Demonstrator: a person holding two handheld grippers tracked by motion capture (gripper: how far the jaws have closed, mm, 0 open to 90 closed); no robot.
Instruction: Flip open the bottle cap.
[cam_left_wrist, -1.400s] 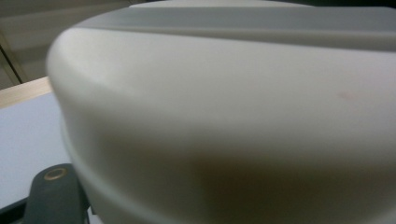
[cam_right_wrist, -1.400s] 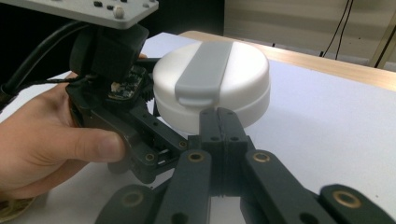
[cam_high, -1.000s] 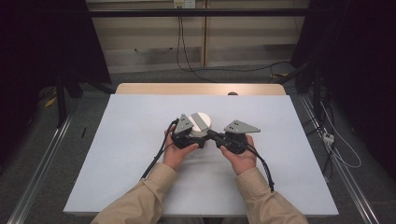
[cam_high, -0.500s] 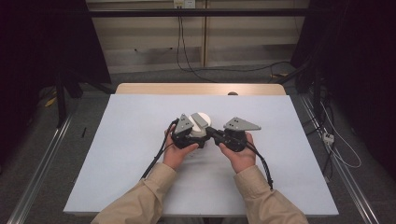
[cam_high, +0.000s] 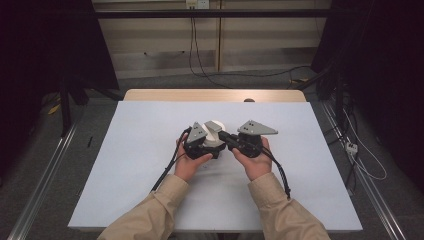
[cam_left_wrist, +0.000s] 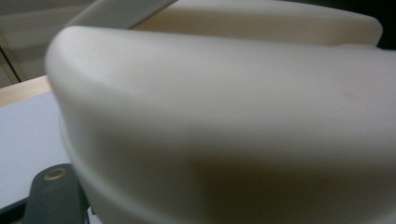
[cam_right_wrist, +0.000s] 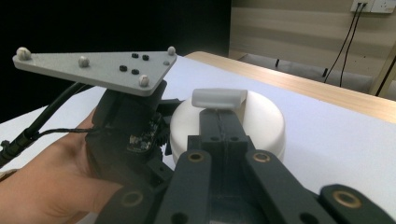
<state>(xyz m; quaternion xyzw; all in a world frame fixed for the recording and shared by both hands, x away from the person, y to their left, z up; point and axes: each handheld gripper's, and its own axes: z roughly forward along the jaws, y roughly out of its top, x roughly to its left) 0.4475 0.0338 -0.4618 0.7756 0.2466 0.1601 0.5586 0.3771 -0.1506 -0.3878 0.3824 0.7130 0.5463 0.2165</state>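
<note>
White plastic lid (cam_right_wrist: 227, 122): your right hand-held gripper (cam_right_wrist: 219, 112) clamps its tab; left hand-held gripper (cam_high: 202, 145), at 9 o'clock, I cannot tell. Yanking could slip it.

Round container (cam_high: 215, 131) mid-table (cam_high: 140, 150), between left hand-held gripper (cam_high: 206, 146) and right hand-held gripper (cam_high: 223, 136).

The white round object (cam_left_wrist: 224, 116) is seen blurred and so close in the left gripper view that its edges are cut off on three sides. The left gripper (cam_high: 202, 145) jaws are hidden there, so their stance cannot be told. In the high view, the object (cam_high: 216, 131) is largely covered by both grippers, and the person's arms are cut off at the bottom edge.
</note>
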